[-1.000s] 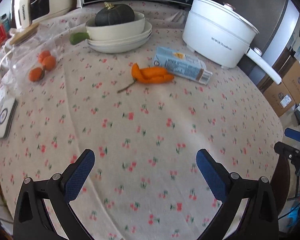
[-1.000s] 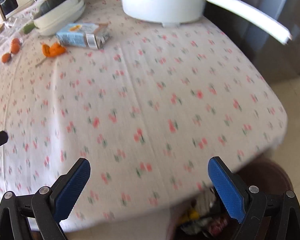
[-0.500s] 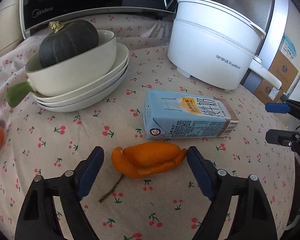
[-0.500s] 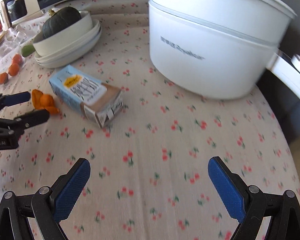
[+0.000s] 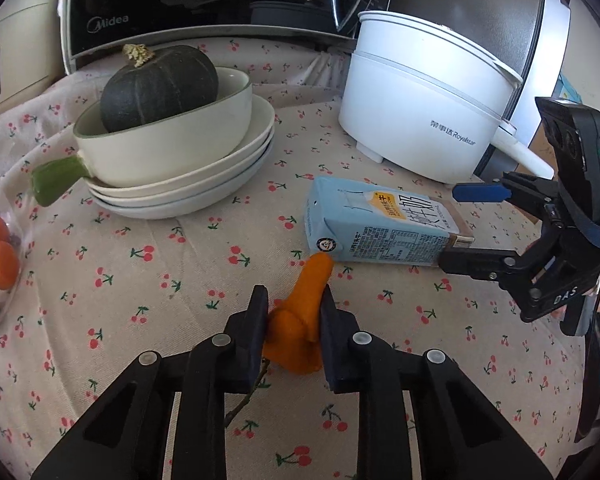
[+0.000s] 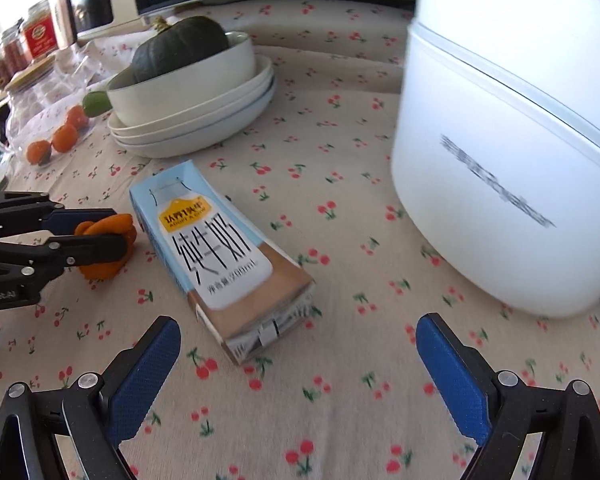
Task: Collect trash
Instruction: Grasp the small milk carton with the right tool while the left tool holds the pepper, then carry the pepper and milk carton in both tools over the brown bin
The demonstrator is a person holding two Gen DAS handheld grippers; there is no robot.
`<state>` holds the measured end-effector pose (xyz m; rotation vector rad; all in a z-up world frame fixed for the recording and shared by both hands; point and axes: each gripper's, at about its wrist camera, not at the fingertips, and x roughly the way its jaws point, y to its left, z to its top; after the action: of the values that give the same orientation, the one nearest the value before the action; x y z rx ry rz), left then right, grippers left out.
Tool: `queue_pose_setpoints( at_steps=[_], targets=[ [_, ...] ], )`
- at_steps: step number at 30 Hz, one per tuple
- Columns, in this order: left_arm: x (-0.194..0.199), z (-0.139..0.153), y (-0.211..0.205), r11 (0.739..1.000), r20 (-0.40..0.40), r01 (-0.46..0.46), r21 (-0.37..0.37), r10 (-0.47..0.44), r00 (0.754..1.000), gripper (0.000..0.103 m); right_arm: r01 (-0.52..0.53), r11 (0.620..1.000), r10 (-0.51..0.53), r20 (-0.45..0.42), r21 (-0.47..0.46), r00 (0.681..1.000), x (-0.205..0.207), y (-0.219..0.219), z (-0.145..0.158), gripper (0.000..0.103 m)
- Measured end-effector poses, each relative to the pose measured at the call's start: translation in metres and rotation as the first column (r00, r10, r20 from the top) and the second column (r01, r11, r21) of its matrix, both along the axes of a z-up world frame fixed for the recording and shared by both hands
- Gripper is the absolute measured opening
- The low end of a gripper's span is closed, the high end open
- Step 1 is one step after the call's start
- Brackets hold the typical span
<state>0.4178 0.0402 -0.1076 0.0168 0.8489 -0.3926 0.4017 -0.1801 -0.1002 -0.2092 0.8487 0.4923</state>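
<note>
Left wrist view, left tongs (image 5: pixel 293 306): pinched together on the orange peel (image 5: pixel 302 320), which sits between the two pads low over the cherry-print tabletop (image 5: pixel 140 280).
Left wrist view, peel: its far tip pokes forward and comes close to the blue milk carton (image 5: pixel 380 226); whether they touch I cannot tell. A thin stem trails under the tongs.
Left wrist view, advice: the peel looks soft and curled, so I would lift straight up, keeping the squeeze gentle and steady, and not drag it sideways into the carton.
Left wrist view, surroundings: stacked plates (image 5: pixel 188 188) with a dark squash (image 5: pixel 160 84) lie well behind; the white cooker pot (image 5: pixel 424 120) stands behind the carton.
Right wrist view, right tongs (image 6: pixel 298 354): spread wide apart, holding nothing, hovering just short of the carton's (image 6: pixel 220 244) near brown end.
Right wrist view, carton: lies flat, end toward the camera, between the peel (image 6: pixel 108 242) and the pot (image 6: pixel 512 160).
Right wrist view, advice: straddle the carton across its narrow width and close on the stiff side walls; mind the pot, close on the right.
</note>
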Motion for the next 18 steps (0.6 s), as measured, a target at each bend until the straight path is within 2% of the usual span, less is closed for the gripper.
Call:
queue_pose_setpoints(
  at_steps=[5,7,8,9,11,18],
  targets=[
    [-0.006,-0.001,0.011,0.997,-0.015,-0.057,-0.042,0.057,0.998,0.023,-0.057,0.997,0.058,0.012,-0.059,0.998,0.012,0.028,-0.008,0.097],
    [-0.008,-0.001,0.012,0.996,-0.025,-0.078,-0.042,0.077,0.997,0.023,-0.064,0.995,0.064,-0.01,-0.074,0.998,0.014,0.037,-0.013,0.085],
    [-0.009,0.0,0.012,0.996,-0.032,-0.086,-0.039,0.084,0.996,0.022,-0.078,0.995,0.075,-0.038,-0.068,0.996,0.013,0.041,-0.015,0.074],
    [-0.011,0.001,0.011,0.995,-0.042,-0.095,-0.036,0.094,0.995,0.021,-0.081,0.994,0.077,-0.052,-0.067,0.996,0.01,0.043,-0.016,0.067],
    [-0.016,0.003,0.01,0.993,-0.068,-0.112,-0.028,0.11,0.992,0.02,-0.084,0.994,0.08,-0.061,-0.064,0.995,0.002,0.046,-0.014,0.056],
    [-0.066,0.025,0.005,0.988,-0.12,-0.151,-0.022,0.147,0.982,0.019,-0.046,0.994,0.038,-0.077,-0.098,0.996,-0.054,0.035,0.014,0.053]
  ],
)
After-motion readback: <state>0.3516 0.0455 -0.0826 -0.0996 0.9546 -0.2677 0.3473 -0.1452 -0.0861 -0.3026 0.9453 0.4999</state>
